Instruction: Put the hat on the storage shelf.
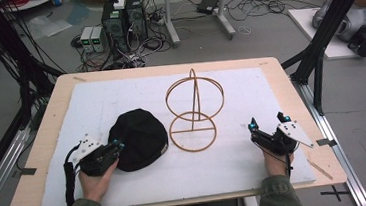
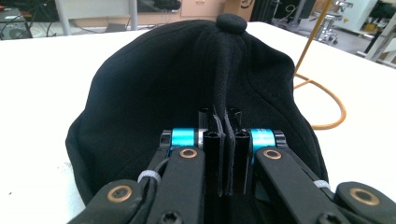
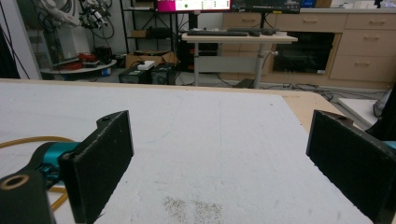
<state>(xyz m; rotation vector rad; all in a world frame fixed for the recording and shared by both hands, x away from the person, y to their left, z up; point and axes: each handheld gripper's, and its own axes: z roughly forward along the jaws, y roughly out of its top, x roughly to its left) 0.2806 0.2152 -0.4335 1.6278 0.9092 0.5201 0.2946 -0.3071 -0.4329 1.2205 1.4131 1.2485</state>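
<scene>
A black cap (image 1: 139, 138) lies on the white mat (image 1: 120, 96), left of centre. My left gripper (image 1: 118, 145) is at its near-left edge, shut on a ridge of the cap's fabric (image 2: 223, 140); the pinched fold runs up to the cap's top button (image 2: 231, 22). A golden wire stand (image 1: 194, 111), two rings on a round base, rises just right of the cap; part of it (image 2: 322, 88) shows past the cap. My right gripper (image 1: 269, 121) rests on the mat to the right, open, with nothing between its pads (image 3: 100, 163).
The wooden table edge (image 1: 289, 81) borders the mat. Black frame posts (image 1: 317, 56) stand at the right and left. Computers and cables (image 1: 119, 23) lie on the floor beyond the table. A patch of dark specks (image 3: 194, 207) marks the mat before my right gripper.
</scene>
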